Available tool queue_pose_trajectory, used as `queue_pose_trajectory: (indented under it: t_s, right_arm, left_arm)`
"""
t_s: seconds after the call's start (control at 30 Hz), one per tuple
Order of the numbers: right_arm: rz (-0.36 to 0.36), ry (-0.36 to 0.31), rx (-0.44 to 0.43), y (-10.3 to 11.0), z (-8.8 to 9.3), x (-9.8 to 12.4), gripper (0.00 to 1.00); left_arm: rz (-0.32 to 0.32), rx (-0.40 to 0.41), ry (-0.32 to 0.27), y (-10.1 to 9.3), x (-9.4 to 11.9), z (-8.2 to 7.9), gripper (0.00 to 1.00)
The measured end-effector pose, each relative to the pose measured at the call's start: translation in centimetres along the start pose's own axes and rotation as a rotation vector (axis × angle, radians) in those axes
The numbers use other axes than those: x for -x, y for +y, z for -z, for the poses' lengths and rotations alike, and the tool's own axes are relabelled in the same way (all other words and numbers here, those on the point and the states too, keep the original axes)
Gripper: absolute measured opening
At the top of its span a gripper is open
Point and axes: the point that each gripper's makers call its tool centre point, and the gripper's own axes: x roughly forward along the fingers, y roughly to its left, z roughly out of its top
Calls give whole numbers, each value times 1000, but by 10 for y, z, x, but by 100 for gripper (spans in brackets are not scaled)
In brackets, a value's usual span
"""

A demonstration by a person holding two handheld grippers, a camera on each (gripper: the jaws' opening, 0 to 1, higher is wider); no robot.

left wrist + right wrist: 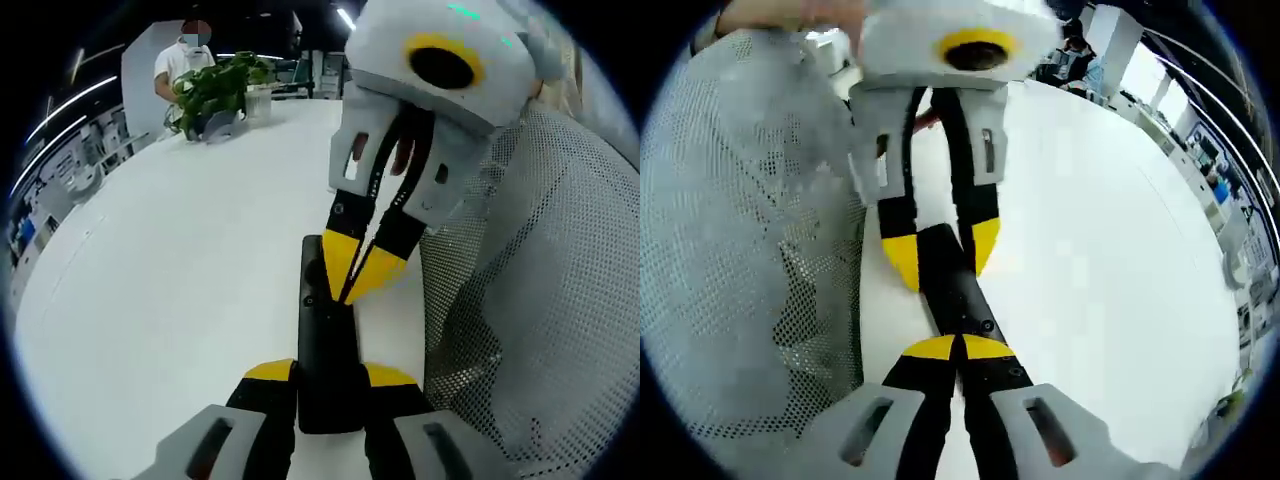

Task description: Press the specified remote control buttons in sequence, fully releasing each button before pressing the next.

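A black remote control (328, 345) lies lengthwise on the white table (180, 270), clamped at its near end between the yellow-tipped jaws of my left gripper (330, 372). My right gripper (352, 285) comes down from the upper right, its jaws shut together and their tips resting on the remote's upper face near the buttons. In the right gripper view, my right gripper (958, 348) stands shut with its tips on the remote (962, 295). Beyond it, the left gripper (942, 255) holds the remote's far end from both sides.
A grey mesh chair back (540, 280) stands close beside the remote, also in the right gripper view (750, 250). A potted plant (220, 85) and a standing person (185, 60) are at the table's far end. Broad bare tabletop (1110, 230) stretches away.
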Motion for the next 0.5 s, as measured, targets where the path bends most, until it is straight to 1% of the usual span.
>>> queue_pose_trajectory:
  t_s: [0.03, 0.23, 0.27, 0.37, 0.5]
  right_arm:
    - [7, 5, 15, 0, 0, 0, 0]
    - [17, 17, 41, 1, -2, -2, 0]
    - [16, 20, 57, 0, -2, -3, 0]
    - [17, 27, 53, -1, -4, -3, 0]
    - [10, 54, 91, -1, -5, -5, 0]
  left_arm:
    - [0, 0, 0, 0, 0, 0, 24]
    - [3, -2, 3, 0, 0, 0, 24]
    - [4, 0, 3, 0, 0, 0, 24]
    - [6, 2, 2, 0, 0, 0, 24]
    - [9, 2, 3, 0, 0, 0, 24]
